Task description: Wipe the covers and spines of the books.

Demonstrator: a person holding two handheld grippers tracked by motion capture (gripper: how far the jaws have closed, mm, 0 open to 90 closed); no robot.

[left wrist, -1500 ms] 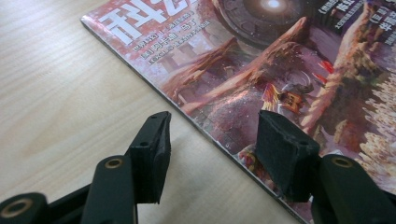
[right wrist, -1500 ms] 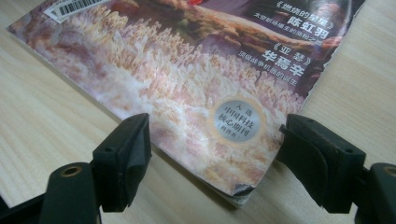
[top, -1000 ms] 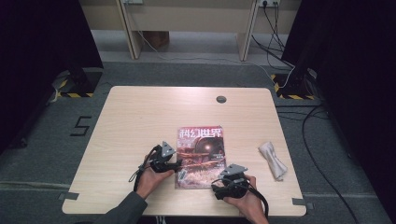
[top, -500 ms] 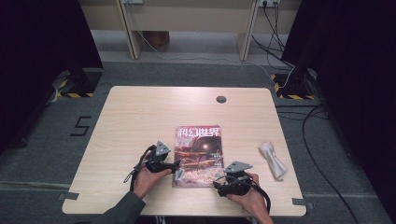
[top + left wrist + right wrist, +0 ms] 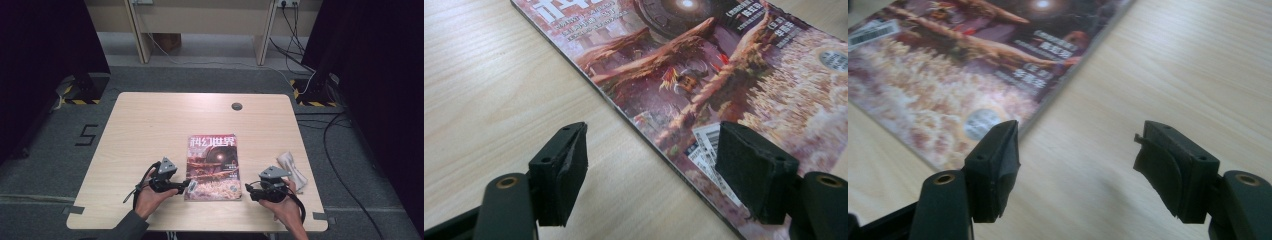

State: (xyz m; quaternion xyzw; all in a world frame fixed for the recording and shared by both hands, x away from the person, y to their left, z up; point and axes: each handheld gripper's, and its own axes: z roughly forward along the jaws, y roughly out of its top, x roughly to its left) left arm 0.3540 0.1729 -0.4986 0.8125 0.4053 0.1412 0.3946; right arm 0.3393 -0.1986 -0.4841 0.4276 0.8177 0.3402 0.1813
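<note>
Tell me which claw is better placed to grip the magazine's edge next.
Left, probably. The left claw is open and already straddles the magazine at its near left edge. The right claw is open too, but over bare table beside the right edge.

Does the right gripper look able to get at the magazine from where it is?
Probably yes: the right gripper is open beside the magazine, with bare table between.
</note>
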